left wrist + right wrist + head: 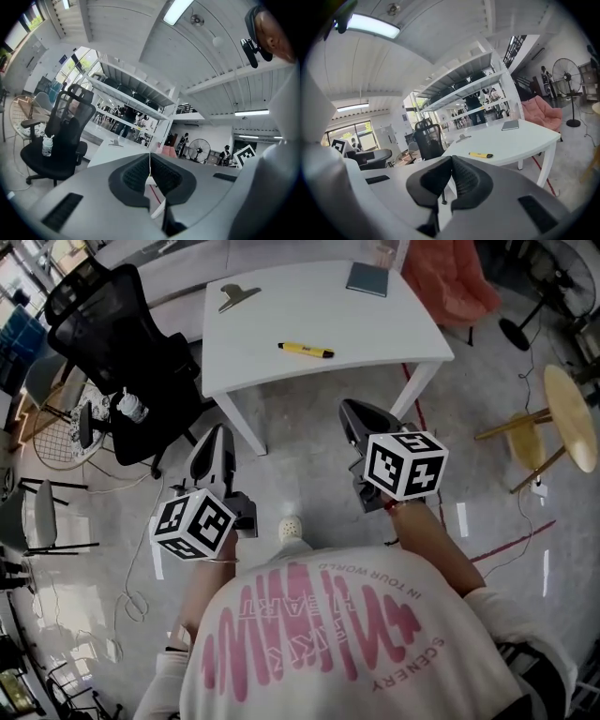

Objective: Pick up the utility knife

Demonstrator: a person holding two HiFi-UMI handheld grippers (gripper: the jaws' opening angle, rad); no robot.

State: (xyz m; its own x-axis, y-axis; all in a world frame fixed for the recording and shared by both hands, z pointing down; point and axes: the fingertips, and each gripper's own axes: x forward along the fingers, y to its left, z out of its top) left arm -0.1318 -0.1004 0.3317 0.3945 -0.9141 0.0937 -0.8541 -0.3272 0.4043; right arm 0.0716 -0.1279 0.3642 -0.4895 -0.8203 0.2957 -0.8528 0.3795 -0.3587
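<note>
A yellow and black utility knife (306, 350) lies near the middle of a white table (375, 329), ahead of me; the right gripper view shows the knife (481, 155) on the tabletop too. My right gripper (352, 416) is shut and empty, short of the table's front edge, over the floor. My left gripper (217, 442) is also shut with nothing between its jaws, level with the table's near left leg. In the left gripper view the jaws (150, 165) meet along a thin line.
A metal clip (234, 295) lies at the table's far left and a dark notebook (367, 279) at its far right. A black office chair (122, 352) stands left of the table. Round wooden stools (567, 418) stand to the right, a pink seat (450, 277) behind.
</note>
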